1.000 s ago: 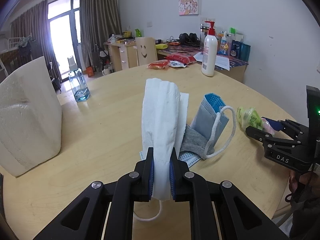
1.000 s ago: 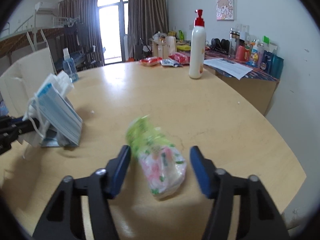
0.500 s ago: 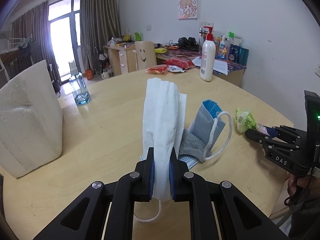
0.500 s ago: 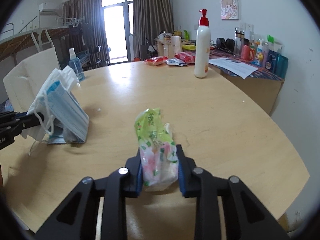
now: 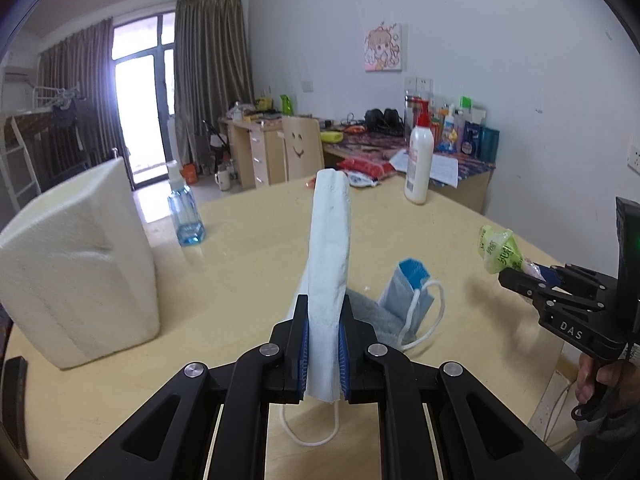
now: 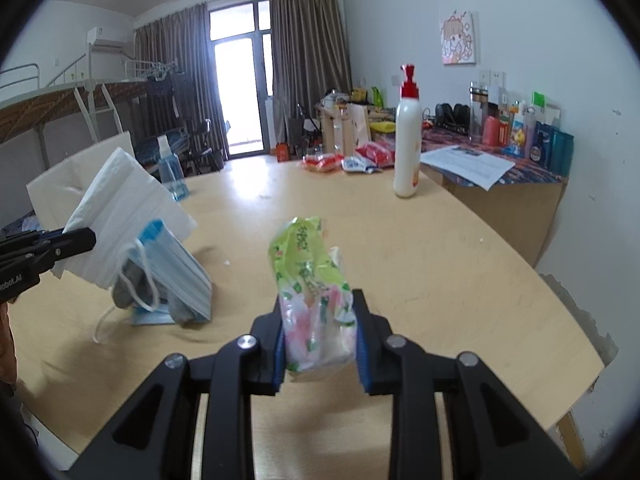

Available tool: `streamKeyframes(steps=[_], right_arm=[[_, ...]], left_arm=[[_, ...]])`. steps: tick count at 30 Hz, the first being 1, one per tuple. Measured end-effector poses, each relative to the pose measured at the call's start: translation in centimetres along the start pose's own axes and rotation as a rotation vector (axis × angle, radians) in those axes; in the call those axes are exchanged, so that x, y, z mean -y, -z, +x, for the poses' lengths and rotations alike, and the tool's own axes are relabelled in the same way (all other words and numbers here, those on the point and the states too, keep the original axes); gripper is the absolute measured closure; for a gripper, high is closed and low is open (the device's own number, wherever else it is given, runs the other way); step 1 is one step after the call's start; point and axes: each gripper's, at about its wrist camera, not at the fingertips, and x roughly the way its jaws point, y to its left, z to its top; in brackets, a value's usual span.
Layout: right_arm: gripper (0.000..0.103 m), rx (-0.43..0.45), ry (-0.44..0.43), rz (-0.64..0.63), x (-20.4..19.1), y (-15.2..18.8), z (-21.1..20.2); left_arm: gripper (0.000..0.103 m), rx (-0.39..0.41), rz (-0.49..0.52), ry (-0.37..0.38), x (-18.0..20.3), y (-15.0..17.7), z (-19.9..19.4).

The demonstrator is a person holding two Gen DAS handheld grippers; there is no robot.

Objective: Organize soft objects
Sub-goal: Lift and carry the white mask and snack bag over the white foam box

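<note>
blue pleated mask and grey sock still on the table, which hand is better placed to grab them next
Probably neither yet. The left gripper is shut on a white folded mask, the right gripper on a green and pink tissue pack. The left is nearer the blue pleated mask and grey sock.

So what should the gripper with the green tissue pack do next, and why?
Probably carry the tissue pack toward the face masks and set it beside them: the right gripper is shut on it, it looks clear of the table, and the soft things sit there.
</note>
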Motion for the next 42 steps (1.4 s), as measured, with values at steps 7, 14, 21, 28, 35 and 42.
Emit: streamKeyframes(steps=[7, 14, 21, 28, 35, 42], right_arm=[[0.071, 0.032, -0.004, -0.002, -0.5, -0.7, -1.1], [0.071, 0.055, -0.010, 0.001, -0.6, -1.2, -1.6], [0.071, 0.087, -0.025, 0.003, -1.0, -1.7, -2.3], [0.071, 0.133, -0.062, -0.020, -2.7, -2.8, -3.5], [0.071, 0.154, -0.150, -0.071, -6.3, -3.5, -3.8], [0.071, 0.167, -0.278, -0.123, -10.9, -4.3, -3.6]], left_arm=[[0.099, 0.029, -0.008, -0.016, -0.6, -0.1, -1.6], [0.099, 0.069, -0.017, -0.032, -1.1, -0.4, -2.9], [0.099, 0.140, -0.013, -0.089, -2.1, -1.6, -5.0], [0.099, 0.174, -0.041, -0.138, -2.9, -1.5, -7.0], [0.099, 0.200, -0.084, -0.219, -4.5, 0.1, -10.1], [0.099, 0.218, -0.137, -0.352, -7.1, 2.0, -13.5]])
